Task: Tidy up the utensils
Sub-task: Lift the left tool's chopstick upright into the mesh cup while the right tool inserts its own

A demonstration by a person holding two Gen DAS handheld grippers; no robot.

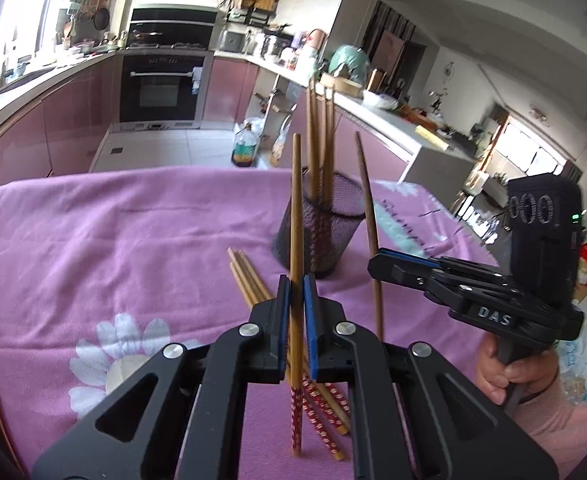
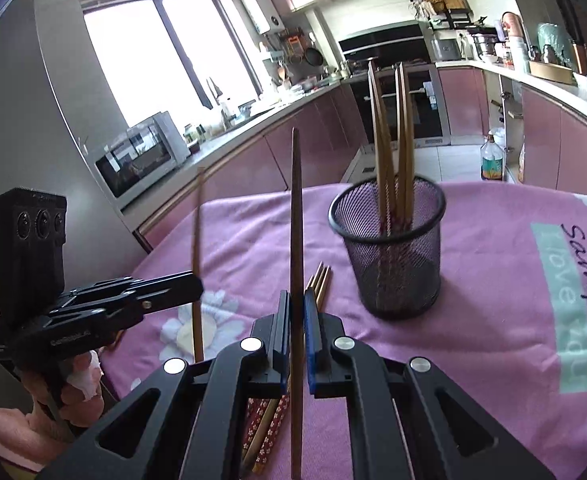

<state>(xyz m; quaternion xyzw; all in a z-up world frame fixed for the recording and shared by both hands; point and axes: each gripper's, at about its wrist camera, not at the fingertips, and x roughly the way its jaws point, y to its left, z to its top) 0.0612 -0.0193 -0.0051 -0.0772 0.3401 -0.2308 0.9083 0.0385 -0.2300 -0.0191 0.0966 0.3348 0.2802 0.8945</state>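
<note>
In the left wrist view my left gripper (image 1: 296, 285) is shut on one wooden chopstick (image 1: 295, 208), held upright with its red patterned end down. To its right, my right gripper (image 1: 375, 267) is shut on a second chopstick (image 1: 367, 200). In the right wrist view that gripper (image 2: 296, 300) clamps its upright chopstick (image 2: 296, 208), and the left gripper (image 2: 198, 285) is at the left with its chopstick (image 2: 196, 236). A black mesh cup (image 1: 320, 236) (image 2: 389, 252) stands just beyond both, with several chopsticks in it. Loose chopsticks (image 1: 247, 280) (image 2: 320, 282) lie on the cloth under the grippers.
A pink flowered cloth (image 1: 113, 240) (image 2: 493, 280) covers the table. A person's hand (image 1: 505, 372) grips the right tool's handle. Beyond the table's far edge are pink kitchen cabinets, an oven (image 1: 159, 88), an oil bottle (image 1: 245, 148) on the floor, and a microwave (image 2: 141, 158).
</note>
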